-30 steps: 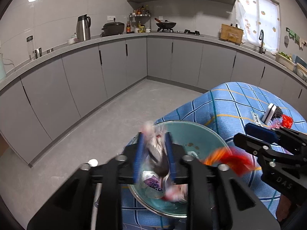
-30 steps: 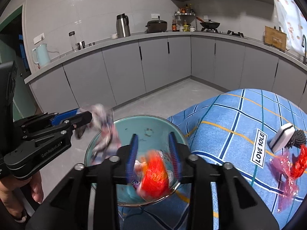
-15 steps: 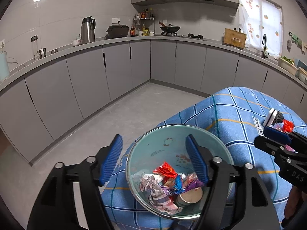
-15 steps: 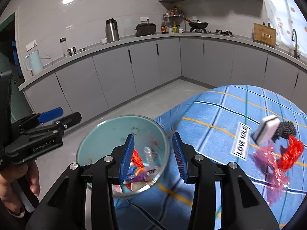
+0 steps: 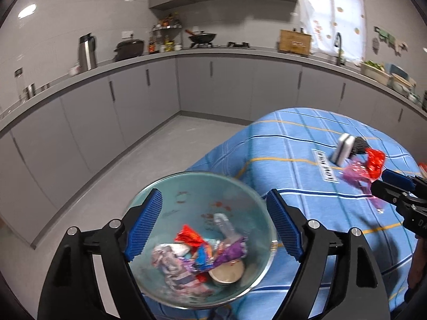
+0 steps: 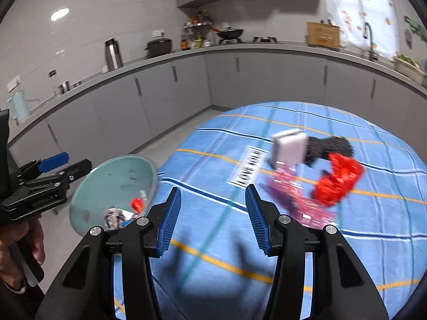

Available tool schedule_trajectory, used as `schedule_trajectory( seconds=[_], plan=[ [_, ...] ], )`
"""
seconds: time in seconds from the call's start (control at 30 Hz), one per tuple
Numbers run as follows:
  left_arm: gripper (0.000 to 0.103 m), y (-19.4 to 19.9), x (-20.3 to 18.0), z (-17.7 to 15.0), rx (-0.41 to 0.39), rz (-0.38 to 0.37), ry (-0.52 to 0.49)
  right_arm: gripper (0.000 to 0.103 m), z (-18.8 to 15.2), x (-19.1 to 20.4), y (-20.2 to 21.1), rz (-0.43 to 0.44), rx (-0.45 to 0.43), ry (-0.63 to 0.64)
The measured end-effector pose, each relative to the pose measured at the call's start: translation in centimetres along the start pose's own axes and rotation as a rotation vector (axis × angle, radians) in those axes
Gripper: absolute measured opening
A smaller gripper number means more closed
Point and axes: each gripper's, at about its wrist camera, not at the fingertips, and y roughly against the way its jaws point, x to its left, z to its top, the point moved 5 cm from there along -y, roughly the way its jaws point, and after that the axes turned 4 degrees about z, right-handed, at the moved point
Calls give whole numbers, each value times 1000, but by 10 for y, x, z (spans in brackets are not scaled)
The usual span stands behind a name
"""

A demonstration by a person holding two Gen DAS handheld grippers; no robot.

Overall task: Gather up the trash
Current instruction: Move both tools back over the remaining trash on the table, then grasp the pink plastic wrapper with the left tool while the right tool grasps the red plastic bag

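Wrappers (image 5: 197, 253) lie heaped in the bottom of a glass bowl (image 5: 165, 186) with a pale teal inside, a round lid-like disc (image 5: 226, 269) among them. The left gripper (image 5: 213, 229) hangs directly above this bowl, its blue-padded jaws opening and already wide, with nothing pinched between the pads. The bowl sits at the near left edge of a table under a blue checked tablecloth (image 6: 213, 240), its rim overhanging the grey floor. The right gripper (image 6: 213, 218) points over the middle of the cloth; its jaws are opening too, about half spread, and only bare cloth shows between them. Farther along the cloth, toward its right edge, a red wrapper (image 6: 339, 181) and a pink crinkled wrapper (image 6: 296, 197) lie touching each other. Just beyond them rest a white sponge (image 6: 288, 146) and a dark scouring ball (image 6: 331, 146), beside a white label (image 6: 248, 170) on the cloth. Grey kitchen cabinets (image 5: 213, 85) curve behind.
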Motion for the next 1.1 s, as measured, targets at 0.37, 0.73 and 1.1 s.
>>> schedule_trajectory(
  seconds=[0.37, 0.73, 1.1],
  plan=[
    [84, -14, -82, 4, 16, -113, -91, 53, -25, -86, 27, -180, 0, -140],
    [87, -39, -183, 13, 54, -235, -151, 57, -47, -145, 51, -370, 0, -207],
    [87, -65, -248, 8, 126, -283, -182, 62, -55, -170, 64, -410, -20, -269]
  ],
)
